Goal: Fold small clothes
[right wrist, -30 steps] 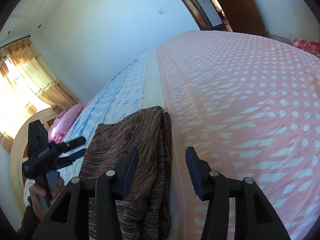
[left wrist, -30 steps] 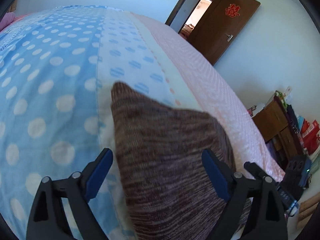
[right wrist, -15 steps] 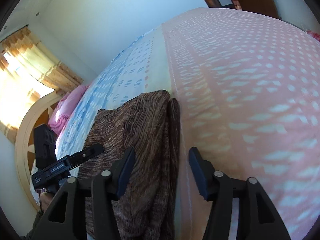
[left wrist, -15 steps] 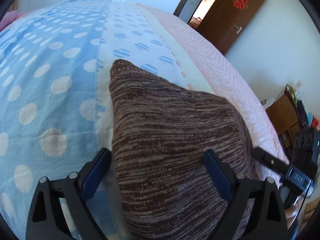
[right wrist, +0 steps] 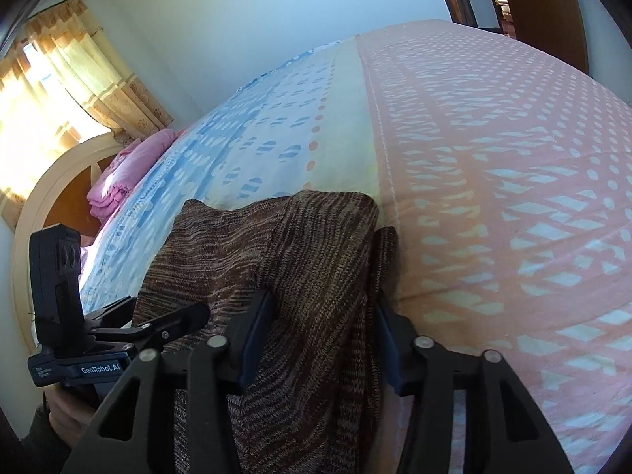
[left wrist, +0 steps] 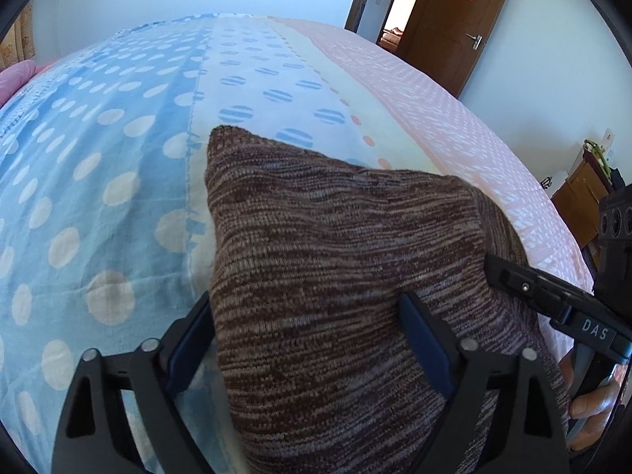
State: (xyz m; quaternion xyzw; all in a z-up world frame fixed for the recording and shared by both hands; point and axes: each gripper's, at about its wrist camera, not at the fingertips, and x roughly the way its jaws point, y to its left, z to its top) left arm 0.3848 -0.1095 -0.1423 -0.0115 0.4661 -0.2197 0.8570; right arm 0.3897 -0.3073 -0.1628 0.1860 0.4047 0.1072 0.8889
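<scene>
In the left wrist view, your left gripper (left wrist: pixel 304 339) points down at the brown striped knitted garment (left wrist: pixel 335 260). The garment lies on the bed with the blue, cream and pink spotted sheet (left wrist: pixel 118 166). Its jaws are spread wide and are closing. The left blue pad sits at the garment's left edge, and the right pad rests on top of the knit. Your right gripper (left wrist: pixel 553 300) shows at the right side, touching the garment's right edge, with your right hand (left wrist: pixel 592 407) under it.

In the right wrist view, your right gripper's jaws are closing. A thick fold of the garment (right wrist: pixel 316 276) lies between them. The pads look close to the knit, but you cannot tell if they press it. Your left gripper (right wrist: pixel 158 324) sits at the garment's left side. A folded pink blanket (right wrist: pixel 126 170) lies far up the bed.
</scene>
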